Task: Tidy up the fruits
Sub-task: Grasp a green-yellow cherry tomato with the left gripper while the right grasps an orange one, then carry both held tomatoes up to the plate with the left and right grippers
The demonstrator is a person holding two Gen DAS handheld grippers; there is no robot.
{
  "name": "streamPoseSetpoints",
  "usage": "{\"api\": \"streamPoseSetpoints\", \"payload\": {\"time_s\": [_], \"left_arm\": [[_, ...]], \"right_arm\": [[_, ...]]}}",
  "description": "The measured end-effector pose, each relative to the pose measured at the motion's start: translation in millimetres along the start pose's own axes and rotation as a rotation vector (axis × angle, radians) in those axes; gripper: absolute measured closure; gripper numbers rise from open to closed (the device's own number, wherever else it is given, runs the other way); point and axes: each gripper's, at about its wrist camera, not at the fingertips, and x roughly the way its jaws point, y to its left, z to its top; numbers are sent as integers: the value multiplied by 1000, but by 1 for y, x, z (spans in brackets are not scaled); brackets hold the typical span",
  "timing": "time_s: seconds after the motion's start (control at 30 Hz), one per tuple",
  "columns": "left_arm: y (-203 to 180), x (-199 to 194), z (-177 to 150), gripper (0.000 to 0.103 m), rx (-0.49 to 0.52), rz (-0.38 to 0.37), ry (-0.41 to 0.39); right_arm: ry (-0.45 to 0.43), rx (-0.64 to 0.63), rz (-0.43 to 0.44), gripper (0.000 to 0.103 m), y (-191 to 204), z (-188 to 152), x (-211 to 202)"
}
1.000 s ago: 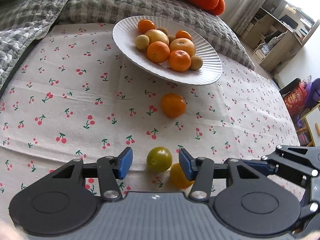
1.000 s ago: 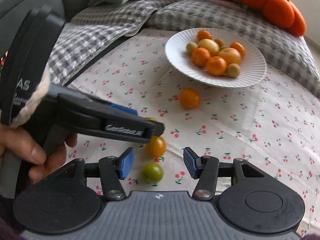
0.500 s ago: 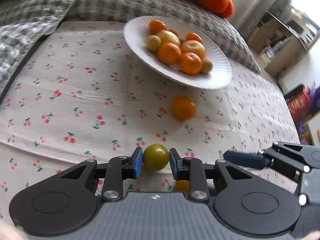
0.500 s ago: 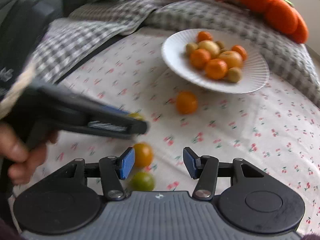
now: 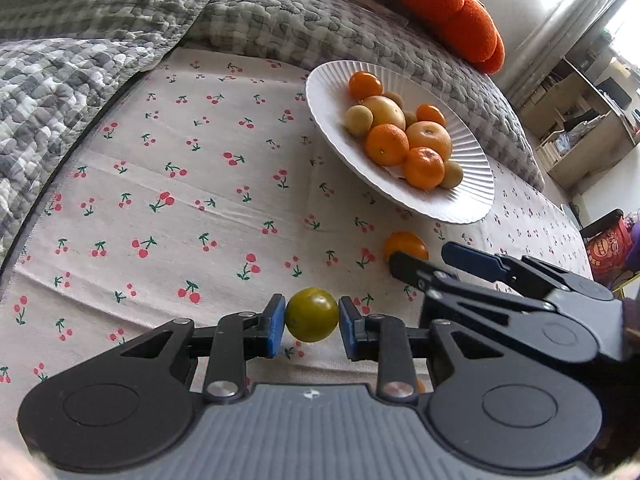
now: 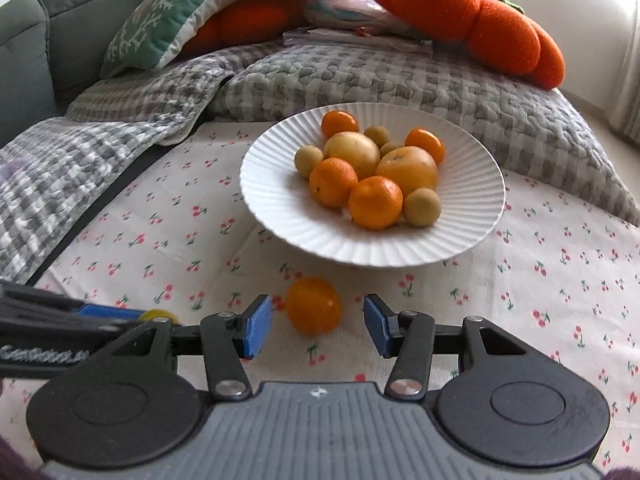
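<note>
We see a cherry-print cloth (image 5: 180, 184) over the counter, a grey quilt (image 6: 360, 76) behind; our left claw (image 5: 312, 322) clamps a green fruit (image 5: 312, 314) near the front edge; our right claw (image 6: 318, 322), apart, brackets an orange (image 6: 314, 310) before the plate (image 6: 280, 216).

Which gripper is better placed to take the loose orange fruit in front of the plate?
Right. The right gripper is open, with the orange fruit just ahead of it; the left gripper already holds the green fruit.

cloth (image 5: 168, 184) left of plate (image 5: 472, 200) open; right gripper (image 5: 420, 264) crowds right.
</note>
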Motion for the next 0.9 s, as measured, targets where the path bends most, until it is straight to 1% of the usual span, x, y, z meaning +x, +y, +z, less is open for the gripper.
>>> {"api": "streamPoseSetpoints", "payload": {"time_s": [0.03, 0.1, 0.13, 0.17, 0.57, 0.9], "left_arm": [[1, 0, 0, 77, -2, -1, 0], [1, 1, 1, 77, -1, 4, -2], [1, 1, 2, 77, 0, 6, -3], [1, 1, 2, 77, 0, 6, -2], [-3, -4, 4, 77, 13, 9, -30], [-4, -10, 7, 77, 12, -1, -48]], "right_arm": [[-1, 3, 0, 57, 0, 0, 2], [3, 0, 3, 64, -1, 0, 3], [3, -3, 6, 71, 0, -1, 3], [4, -7, 6, 74, 0, -1, 3], [17, 22, 21, 75, 2, 3, -10], [16, 66, 66, 75, -3, 11, -32]]}}
